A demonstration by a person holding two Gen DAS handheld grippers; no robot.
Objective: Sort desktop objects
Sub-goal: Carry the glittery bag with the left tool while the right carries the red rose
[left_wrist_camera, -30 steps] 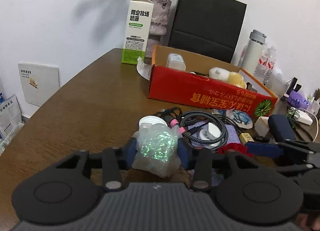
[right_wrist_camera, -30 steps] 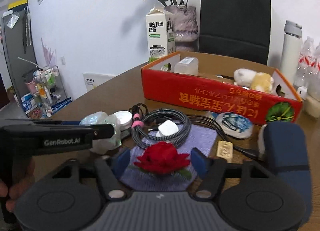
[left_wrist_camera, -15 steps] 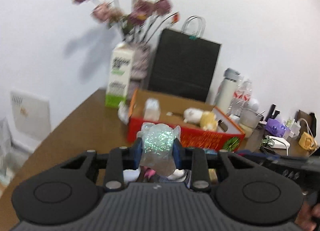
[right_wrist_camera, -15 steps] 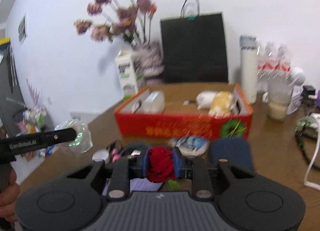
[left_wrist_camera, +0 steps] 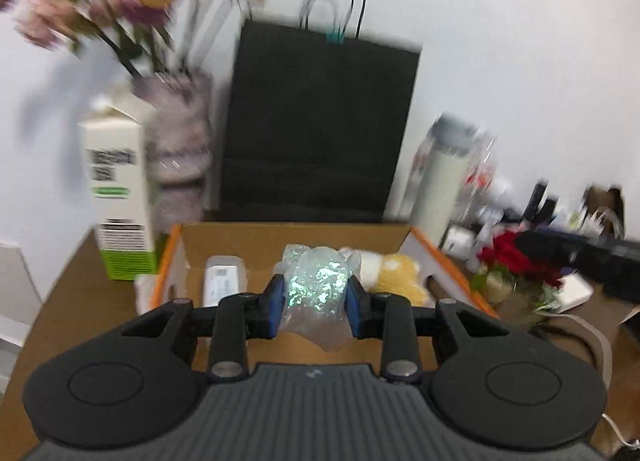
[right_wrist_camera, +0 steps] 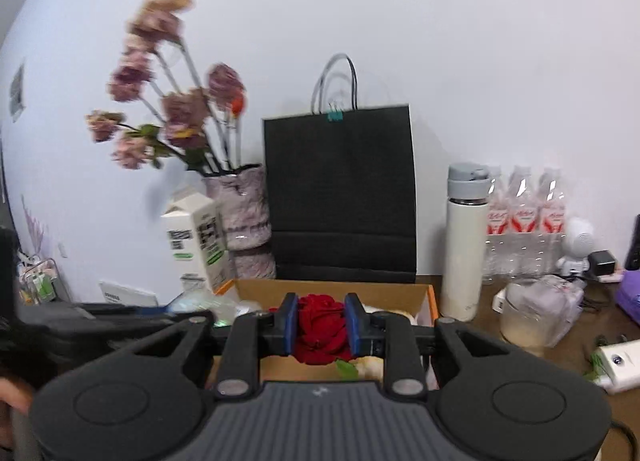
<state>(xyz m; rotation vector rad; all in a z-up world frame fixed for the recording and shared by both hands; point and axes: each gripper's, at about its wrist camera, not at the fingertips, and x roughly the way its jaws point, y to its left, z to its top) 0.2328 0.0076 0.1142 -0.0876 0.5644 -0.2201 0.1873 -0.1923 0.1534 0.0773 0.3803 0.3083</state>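
Note:
My left gripper [left_wrist_camera: 314, 299] is shut on a clear crinkly bag of glitter [left_wrist_camera: 316, 289] and holds it in the air over the open cardboard box [left_wrist_camera: 296, 235]. My right gripper [right_wrist_camera: 321, 325] is shut on a red fabric rose [right_wrist_camera: 321, 327] and holds it above the same box [right_wrist_camera: 332, 291]. The rose also shows in the left wrist view [left_wrist_camera: 516, 261], at the box's right side. Inside the box lie a white plastic case [left_wrist_camera: 223, 279] and yellow and white plush toys [left_wrist_camera: 394, 271].
Behind the box stand a milk carton [left_wrist_camera: 118, 197], a vase of pink flowers [left_wrist_camera: 176, 153], a black paper bag [left_wrist_camera: 320, 129] and a white thermos [right_wrist_camera: 464, 241]. Water bottles [right_wrist_camera: 524, 221], a plastic container [right_wrist_camera: 536, 311] and chargers crowd the right side.
Both grippers have lifted their objects off the table and moved forward over the box. The cables and purple cloth have dropped out of view.

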